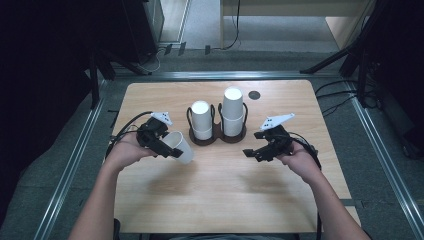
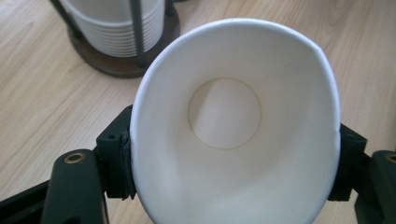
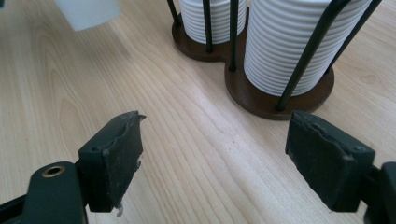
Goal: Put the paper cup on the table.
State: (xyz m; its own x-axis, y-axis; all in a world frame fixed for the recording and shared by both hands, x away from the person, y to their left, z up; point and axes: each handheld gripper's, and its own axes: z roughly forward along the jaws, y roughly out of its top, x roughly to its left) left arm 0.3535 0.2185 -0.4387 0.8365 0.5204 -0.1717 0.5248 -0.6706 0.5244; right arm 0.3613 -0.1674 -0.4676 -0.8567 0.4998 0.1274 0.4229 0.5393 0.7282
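A white paper cup (image 1: 180,147) is squeezed between the jaws of my left gripper (image 1: 167,148), left of the cup holder; in the left gripper view the cup (image 2: 233,126) faces me mouth-first, its rim pressed into an oval. A dark brown two-slot cup holder (image 1: 218,136) stands mid-table with a short stack of white cups (image 1: 201,119) in its left slot and a taller stack (image 1: 233,111) in its right. My right gripper (image 1: 253,153) hovers open to the right of the holder, nothing between its pads (image 3: 114,156). In the right gripper view the holder (image 3: 261,95) lies just ahead.
The wooden table (image 1: 220,200) has a small dark round hole (image 1: 254,95) near its far edge. Metal rails and dark stands border the table on the floor. Cables trail from both grippers.
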